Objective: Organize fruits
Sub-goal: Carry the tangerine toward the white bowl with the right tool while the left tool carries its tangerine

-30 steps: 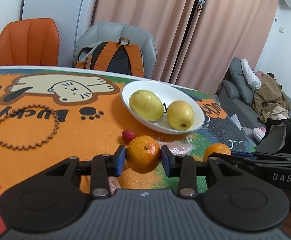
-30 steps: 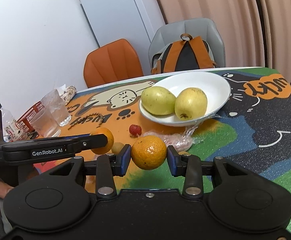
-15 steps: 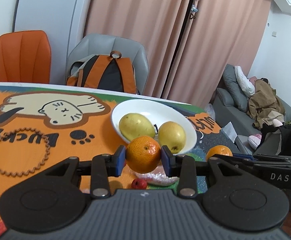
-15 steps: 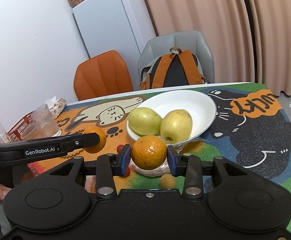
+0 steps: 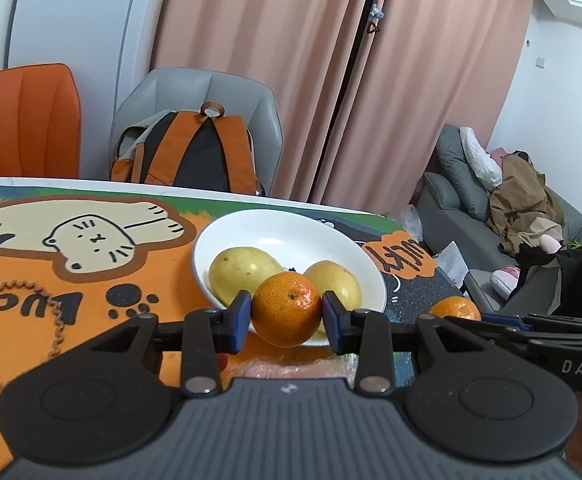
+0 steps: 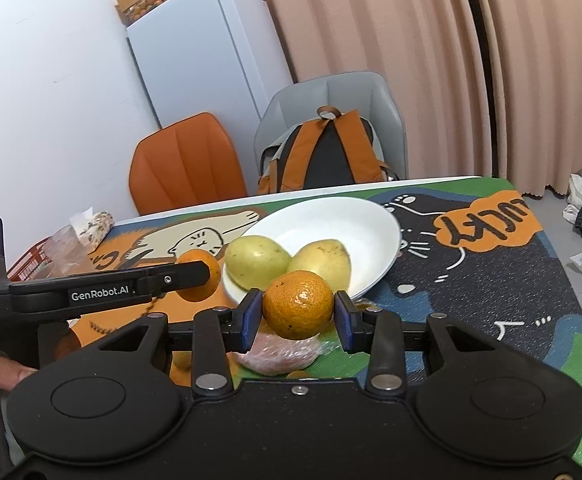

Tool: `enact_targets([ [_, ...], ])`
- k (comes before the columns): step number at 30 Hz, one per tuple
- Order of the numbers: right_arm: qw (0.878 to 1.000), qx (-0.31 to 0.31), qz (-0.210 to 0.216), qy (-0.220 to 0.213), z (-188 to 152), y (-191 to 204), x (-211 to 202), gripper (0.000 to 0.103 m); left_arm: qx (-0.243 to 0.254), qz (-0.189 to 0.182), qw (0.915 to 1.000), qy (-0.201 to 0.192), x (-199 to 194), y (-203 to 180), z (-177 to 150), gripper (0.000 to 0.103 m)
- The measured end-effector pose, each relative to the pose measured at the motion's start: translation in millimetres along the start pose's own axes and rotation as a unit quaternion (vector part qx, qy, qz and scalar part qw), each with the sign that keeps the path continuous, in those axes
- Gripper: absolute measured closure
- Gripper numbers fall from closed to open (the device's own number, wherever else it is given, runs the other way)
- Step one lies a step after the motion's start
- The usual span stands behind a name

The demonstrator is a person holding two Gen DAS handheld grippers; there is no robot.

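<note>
Left gripper (image 5: pixel 287 311): blue pads clamped on an orange (image 5: pixel 287 309), one pad on each flank, stem dimple facing me; the grip across the widest part looks chosen so the round fruit can't squirt out. Right gripper (image 6: pixel 297 306): same hold on a second orange (image 6: pixel 298 305), pads pressed to both sides. Both fruits hang in the air just short of the near rim of the white bowl (image 5: pixel 323 232), so I judge the step in hand is carrying them over that rim to join the two yellow pears (image 5: pixel 243 270) lying side by side in the bowl's near half; the far half is bare, the likelier landing spot. Bowl sits on the cartoon cat mat (image 5: pixel 91 236). Under the right gripper lies a crumpled plastic wrap (image 6: pixel 287 354) with something pinkish in it, contents not readable. My own gripper bodies blot out the near table, so any small fruit left there is unseen. In the right view the left gripper's finger covers much of its orange. Beyond the table: backpack (image 6: pixel 327 152) on a grey chair
</note>
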State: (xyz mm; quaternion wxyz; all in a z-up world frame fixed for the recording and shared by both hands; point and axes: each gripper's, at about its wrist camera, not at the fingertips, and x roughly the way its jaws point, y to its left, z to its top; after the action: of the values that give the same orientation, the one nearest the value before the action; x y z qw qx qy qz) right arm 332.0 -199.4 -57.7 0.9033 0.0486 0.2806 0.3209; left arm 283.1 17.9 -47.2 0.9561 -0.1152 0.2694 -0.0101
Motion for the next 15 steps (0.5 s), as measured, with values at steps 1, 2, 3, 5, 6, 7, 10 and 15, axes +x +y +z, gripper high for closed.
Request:
enact_targets([
  [1, 1.0, 0.001, -0.001, 0.0, 1, -2, 1, 0.066, 0.001, 0.0, 1.0, 0.001, 3, -1, 1, 0.066],
  [2, 1.0, 0.001, -0.003, 0.0, 2, -3, 2, 0.066, 0.001, -0.001, 1.0, 0.002, 6, -1, 2, 0.066],
  [3, 1.0, 0.002, -0.004, -0.001, 3, -5, 3, 0.066, 0.001, -0.001, 1.0, 0.003, 8, -1, 2, 0.066],
  [5, 1.0, 0.004, -0.005, -0.001, 4, -8, 6, 0.066, 0.0, -0.003, 1.0, 0.006, 14, 0, 4, 0.066],
  [6, 1.0, 0.004, -0.006, -0.001, 4, -9, 7, 0.066, -0.001, -0.004, 1.0, 0.007, 17, 0, 6, 0.066],
  [7, 1.0, 0.005, -0.007, -0.001, 5, -11, 9, 0.066, 0.0, -0.005, 1.0, 0.006, 19, 0, 8, 0.066],
  [10, 1.0, 0.007, -0.009, -0.001, 7, -15, 13, 0.066, 0.006, -0.004, 1.0, 0.0, 23, -2, 15, 0.066],
  [15, 1.0, 0.01, -0.013, 0.001, 10, -23, 21, 0.066, 0.01, -0.001, 1.0, 0.0, 34, -2, 27, 0.066],
])
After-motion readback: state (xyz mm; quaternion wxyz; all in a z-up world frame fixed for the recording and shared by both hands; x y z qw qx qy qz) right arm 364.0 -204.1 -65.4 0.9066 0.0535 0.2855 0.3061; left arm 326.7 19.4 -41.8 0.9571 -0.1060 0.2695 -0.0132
